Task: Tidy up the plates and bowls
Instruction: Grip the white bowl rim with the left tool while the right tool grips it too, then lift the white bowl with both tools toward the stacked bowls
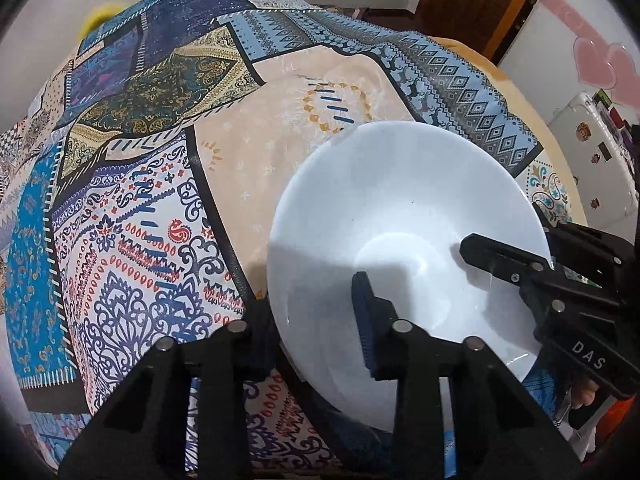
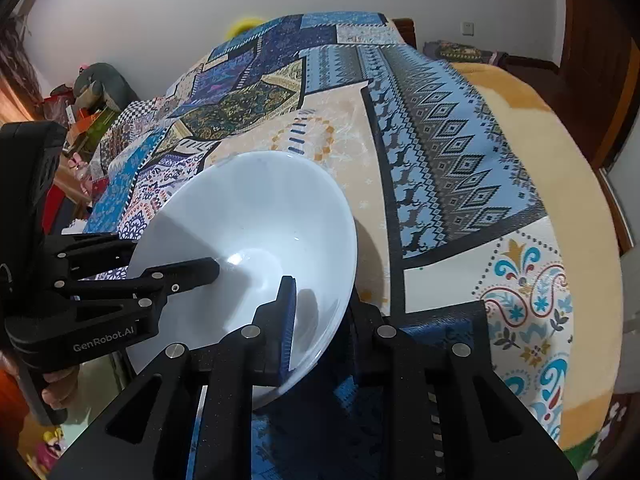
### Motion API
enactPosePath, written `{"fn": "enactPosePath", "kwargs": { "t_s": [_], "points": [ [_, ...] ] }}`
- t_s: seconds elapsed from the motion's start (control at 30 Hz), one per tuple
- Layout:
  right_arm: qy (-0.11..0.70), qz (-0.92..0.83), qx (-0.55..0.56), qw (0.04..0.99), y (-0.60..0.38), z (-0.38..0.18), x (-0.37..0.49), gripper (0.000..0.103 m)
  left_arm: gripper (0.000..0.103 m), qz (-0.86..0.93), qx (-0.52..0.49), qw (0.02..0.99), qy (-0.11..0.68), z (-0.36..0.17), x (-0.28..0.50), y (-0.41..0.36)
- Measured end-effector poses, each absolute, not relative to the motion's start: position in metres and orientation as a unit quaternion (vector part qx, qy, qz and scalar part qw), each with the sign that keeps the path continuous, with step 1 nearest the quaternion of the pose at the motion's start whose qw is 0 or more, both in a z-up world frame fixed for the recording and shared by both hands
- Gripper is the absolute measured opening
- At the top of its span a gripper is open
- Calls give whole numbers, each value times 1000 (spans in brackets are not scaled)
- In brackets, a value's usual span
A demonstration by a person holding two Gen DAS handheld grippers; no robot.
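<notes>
**Both claws on one white bowl**

The white bowl point(image 1: 400, 216) hangs tilted above the patterned cloth point(image 1: 132, 208); the left claw point(image 1: 316, 320) pinches its near rim, one finger inside, one outside; the right claw point(image 2: 320, 320) clamps the opposite rim likewise. This looks like a hand-over or two-handed carry; no plates or other bowls show. Next, judged from here: choose a spot on the cloth, lower the bowl level, then loosen one claw first; a slip could tip it.

My home, bedroom: patchwork cloth point(image 2: 440, 152) over yellow blanket point(image 2: 560, 168) on bed; wooden door point(image 1: 476, 0) far right; toys point(image 2: 96, 88) far left.
</notes>
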State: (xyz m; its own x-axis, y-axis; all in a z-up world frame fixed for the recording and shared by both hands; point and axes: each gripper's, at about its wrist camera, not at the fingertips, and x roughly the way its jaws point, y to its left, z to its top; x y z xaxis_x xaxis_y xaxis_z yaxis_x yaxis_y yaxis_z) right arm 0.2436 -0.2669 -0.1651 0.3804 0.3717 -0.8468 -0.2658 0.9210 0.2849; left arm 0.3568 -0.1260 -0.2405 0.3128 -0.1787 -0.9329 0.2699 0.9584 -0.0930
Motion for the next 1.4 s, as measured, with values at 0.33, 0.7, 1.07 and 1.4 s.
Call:
{"fn": "enactPosePath", "kwargs": {
  "t_s": [0.33,0.7,1.07,1.4],
  "points": [
    [516,173,43,838,-263,-162,238,17,21,-133,30,817,561,-233,351,-126],
    [493,169,66,851,-268,-135,221,15,20,-140,38,836,529,-202,324,-129],
    [456,184,62,869,-247,-91,191,15,19,-138,19,862,487,-153,279,-110],
    [439,207,56,873,-213,-73,165,15,19,-127,-4,879,459,-122,230,-70]
  ]
}}
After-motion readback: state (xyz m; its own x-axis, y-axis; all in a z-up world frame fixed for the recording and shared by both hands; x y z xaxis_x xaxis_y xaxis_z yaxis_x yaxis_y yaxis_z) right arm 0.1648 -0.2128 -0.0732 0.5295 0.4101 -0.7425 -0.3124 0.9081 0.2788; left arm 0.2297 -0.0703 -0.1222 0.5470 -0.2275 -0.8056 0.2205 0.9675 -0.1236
